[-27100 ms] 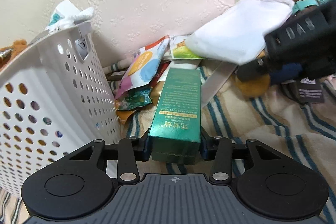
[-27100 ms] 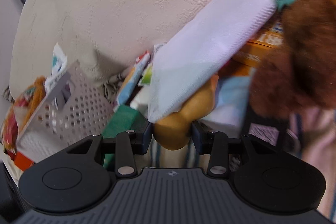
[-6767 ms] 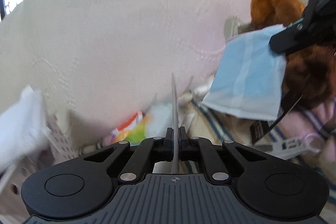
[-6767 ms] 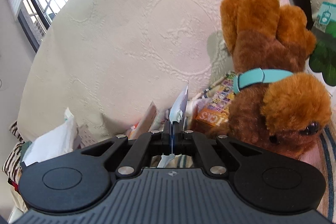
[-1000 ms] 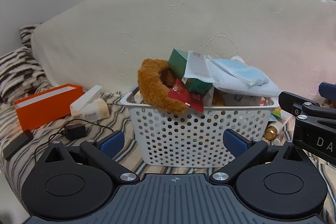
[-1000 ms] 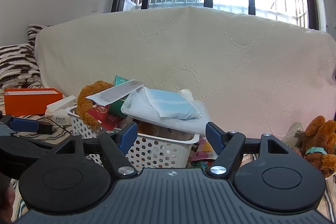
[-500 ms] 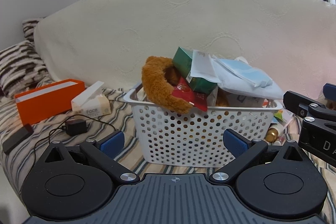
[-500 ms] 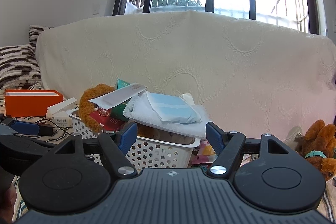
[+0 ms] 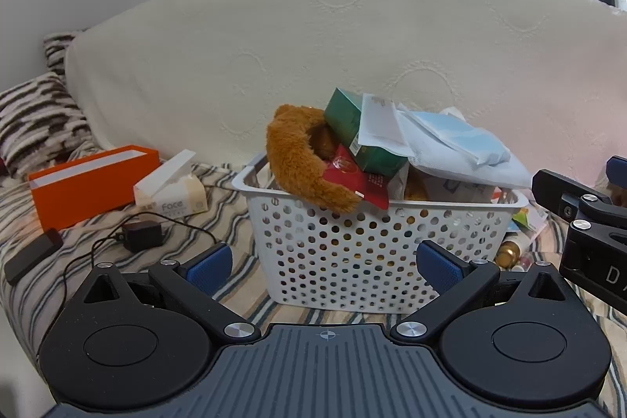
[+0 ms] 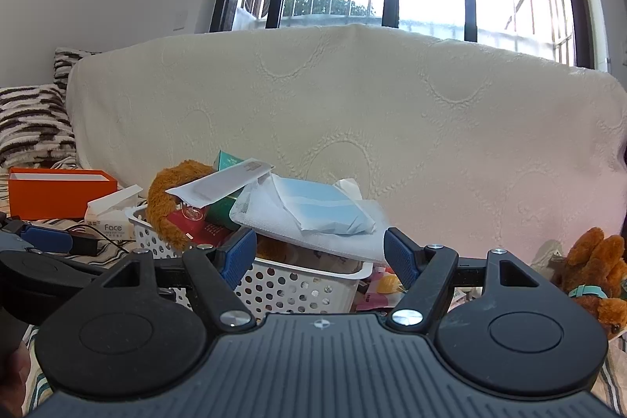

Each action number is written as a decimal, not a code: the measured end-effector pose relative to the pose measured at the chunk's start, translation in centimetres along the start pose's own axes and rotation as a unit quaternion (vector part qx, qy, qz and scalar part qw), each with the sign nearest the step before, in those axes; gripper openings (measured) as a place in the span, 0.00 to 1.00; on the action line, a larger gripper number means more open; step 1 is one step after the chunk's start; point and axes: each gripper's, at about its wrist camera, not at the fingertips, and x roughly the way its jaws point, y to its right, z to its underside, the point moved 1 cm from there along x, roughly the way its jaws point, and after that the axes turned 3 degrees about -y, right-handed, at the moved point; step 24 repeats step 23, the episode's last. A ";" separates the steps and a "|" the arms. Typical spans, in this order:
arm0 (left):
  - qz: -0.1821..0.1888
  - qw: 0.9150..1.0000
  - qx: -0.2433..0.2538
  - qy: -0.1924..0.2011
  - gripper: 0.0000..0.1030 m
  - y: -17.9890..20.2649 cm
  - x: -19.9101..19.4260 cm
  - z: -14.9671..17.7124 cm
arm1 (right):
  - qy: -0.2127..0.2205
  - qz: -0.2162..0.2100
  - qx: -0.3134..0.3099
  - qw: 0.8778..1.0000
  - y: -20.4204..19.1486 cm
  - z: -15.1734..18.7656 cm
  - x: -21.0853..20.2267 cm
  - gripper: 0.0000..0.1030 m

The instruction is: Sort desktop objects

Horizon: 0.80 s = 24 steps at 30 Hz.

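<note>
standing at frame centre on the striped bed cover: white perforated basket (image 9: 376, 245), heaped with brown plush toy (image 9: 298, 159), green box (image 9: 360, 136), red packet (image 9: 352, 179) and pale blue pack (image 9: 458, 136) on white pouch (image 9: 462, 163). left hand-held gripper (image 9: 325, 265) and right hand-held gripper (image 10: 319, 257): both spread apart, holding nothing. mid-left of frame: orange box (image 9: 90, 179), tissue pack (image 9: 176, 194), charger (image 9: 141, 236); lower right of right view: second plush toy (image 10: 599, 269).

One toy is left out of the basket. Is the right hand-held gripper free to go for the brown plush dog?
Probably yes: the right hand-held gripper is open and empty, and the brown plush dog lies uncovered at its right.
</note>
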 end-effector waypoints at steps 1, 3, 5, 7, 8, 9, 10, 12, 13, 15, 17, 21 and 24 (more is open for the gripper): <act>0.002 1.000 0.000 -0.001 1.00 0.0 0.0 0.0 | 0.000 0.000 0.000 1.000 0.0 0.0 0.0 0.74; 0.004 1.000 -0.002 -0.004 1.00 0.0 0.0 0.0 | 0.000 0.000 0.001 1.000 0.0 0.0 0.0 0.74; 0.002 1.000 -0.003 -0.003 1.00 0.0 -0.1 0.0 | 0.000 0.001 0.000 1.000 0.0 0.0 0.0 0.74; 0.003 1.000 -0.002 -0.004 1.00 0.0 -0.1 0.0 | -0.001 0.000 0.000 1.000 0.0 0.0 0.0 0.74; 0.003 1.000 -0.002 -0.004 1.00 0.0 -0.1 0.0 | 0.000 0.000 0.000 1.000 0.0 0.0 0.0 0.74; 0.001 1.000 -0.003 -0.004 1.00 0.1 -0.1 0.0 | 0.000 0.001 0.000 1.000 0.0 0.0 0.0 0.74; 0.000 1.000 -0.003 -0.004 1.00 0.1 -0.1 0.0 | 0.000 0.001 0.000 1.000 0.0 0.0 0.0 0.74; 0.002 1.000 -0.006 -0.007 1.00 0.1 0.0 -0.1 | 0.000 0.001 0.001 1.000 0.0 0.0 0.1 0.74; 0.000 1.000 -0.009 -0.008 1.00 0.0 0.1 -0.1 | 0.000 0.001 0.000 1.000 0.0 0.0 0.1 0.74; -0.010 1.000 -0.010 -0.004 1.00 0.1 0.1 -0.1 | 0.000 0.001 -0.002 1.000 0.0 0.0 0.1 0.74; -0.016 1.000 -0.005 -0.001 1.00 0.1 0.0 -0.1 | 0.000 0.001 -0.002 1.000 -0.1 0.0 0.1 0.75; -0.023 1.000 0.005 0.005 1.00 0.3 -0.1 -0.2 | 0.001 0.003 -0.003 1.000 -0.2 0.0 0.0 0.75; -0.018 1.000 0.004 0.002 1.00 0.2 0.0 -0.2 | 0.001 0.004 -0.003 1.000 -0.1 0.0 0.0 0.75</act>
